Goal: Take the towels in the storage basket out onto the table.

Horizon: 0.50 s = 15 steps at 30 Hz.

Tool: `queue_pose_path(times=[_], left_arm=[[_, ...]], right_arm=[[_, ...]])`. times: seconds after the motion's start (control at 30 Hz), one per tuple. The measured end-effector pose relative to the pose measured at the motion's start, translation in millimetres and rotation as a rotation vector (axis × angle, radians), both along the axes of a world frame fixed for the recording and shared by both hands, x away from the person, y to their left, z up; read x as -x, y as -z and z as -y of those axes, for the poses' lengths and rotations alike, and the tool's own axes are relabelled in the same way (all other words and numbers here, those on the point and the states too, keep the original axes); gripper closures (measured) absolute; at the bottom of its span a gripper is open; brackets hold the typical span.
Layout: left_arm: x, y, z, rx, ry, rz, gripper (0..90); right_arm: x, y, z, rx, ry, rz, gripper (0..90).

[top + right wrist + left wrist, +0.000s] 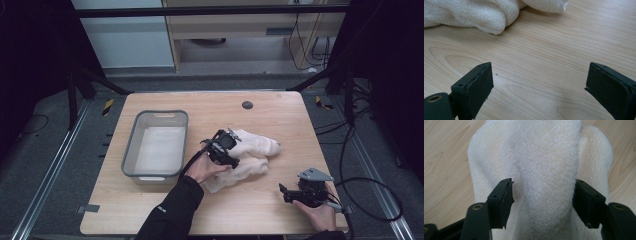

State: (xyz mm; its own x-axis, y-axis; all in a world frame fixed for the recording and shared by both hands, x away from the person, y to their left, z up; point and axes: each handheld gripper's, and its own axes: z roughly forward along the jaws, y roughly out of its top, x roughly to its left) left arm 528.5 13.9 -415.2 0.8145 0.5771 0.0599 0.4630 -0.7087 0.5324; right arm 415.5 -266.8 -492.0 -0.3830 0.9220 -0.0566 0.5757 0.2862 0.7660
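Note:
A crumpled cream towel (256,150) lies right of the table's middle. My left gripper (231,149) is over the towel's left end, held by a hand in a black sleeve. In the left gripper view its jaws (544,195) stand open around a raised fold of the towel (544,157); the left pad is clear of the fold and the right pad is at its edge. My right gripper (284,194) rests near the front right corner, pointing left. Its jaws (539,82) are wide open over bare wood, with the towel's edge (474,12) farther ahead.
A grey plastic bin (131,145) with a white inside stands on the left half of the wooden table (210,105). A small dark disc (247,105) sits near the far edge. Cables trail off the right side.

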Motion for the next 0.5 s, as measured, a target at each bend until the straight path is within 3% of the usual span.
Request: queue_pose_path(times=[0.27, 0.5], left_arm=[[7.6, -4.9, -10.0, 0.039, -0.005, 0.016, 26.6], [17.2, -11.8, -21.9, 0.070, -0.024, 0.070, 21.5]], right_arm=[[0.5, -0.1, -0.6, -0.004, 0.002, -0.003, 7.2], [0.6, 0.0, -0.7, -0.004, 0.003, -0.007, 6.9]])
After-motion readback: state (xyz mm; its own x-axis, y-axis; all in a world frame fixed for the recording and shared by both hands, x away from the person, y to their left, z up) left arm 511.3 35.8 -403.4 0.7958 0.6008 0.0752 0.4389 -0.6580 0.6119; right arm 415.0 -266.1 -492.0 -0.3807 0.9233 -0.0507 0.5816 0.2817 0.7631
